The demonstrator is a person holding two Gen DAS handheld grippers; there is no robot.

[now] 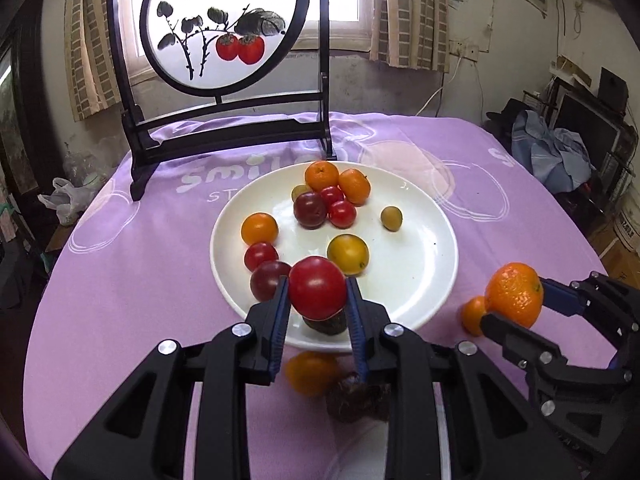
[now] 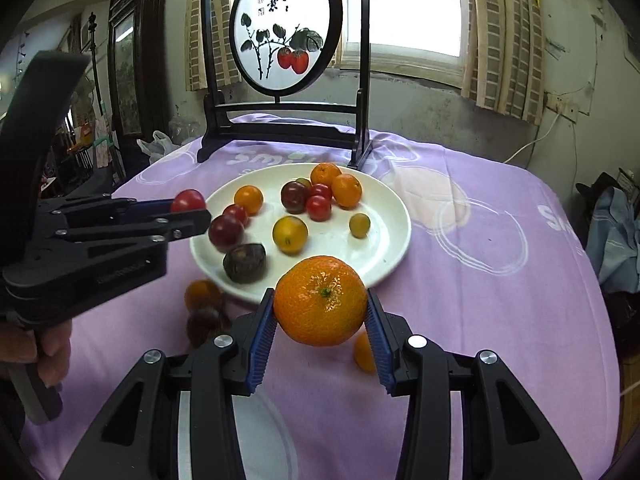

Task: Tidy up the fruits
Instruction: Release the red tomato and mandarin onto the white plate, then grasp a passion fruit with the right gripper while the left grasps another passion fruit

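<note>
My left gripper point(image 1: 318, 292) is shut on a red tomato point(image 1: 317, 287), held above the near rim of the white plate point(image 1: 420, 272). From the right wrist view the same left gripper point(image 2: 191, 210) and tomato point(image 2: 188, 201) hang at the plate's left edge. Over the purple cloth just in front of the plate point(image 2: 384, 248), my right gripper point(image 2: 320, 306) is shut on a large mandarin point(image 2: 320, 300). The plate holds several small oranges, red tomatoes, dark plums and yellow-green fruits. A dark passion fruit point(image 2: 245, 263) lies at its near rim.
On the cloth in front of the plate lie a small orange point(image 2: 202, 294) with a dark fruit point(image 2: 206, 322) beside it, and another small orange point(image 2: 363, 352) under my right fingers. A dark wooden screen point(image 1: 224, 80) with a persimmon painting stands behind the plate.
</note>
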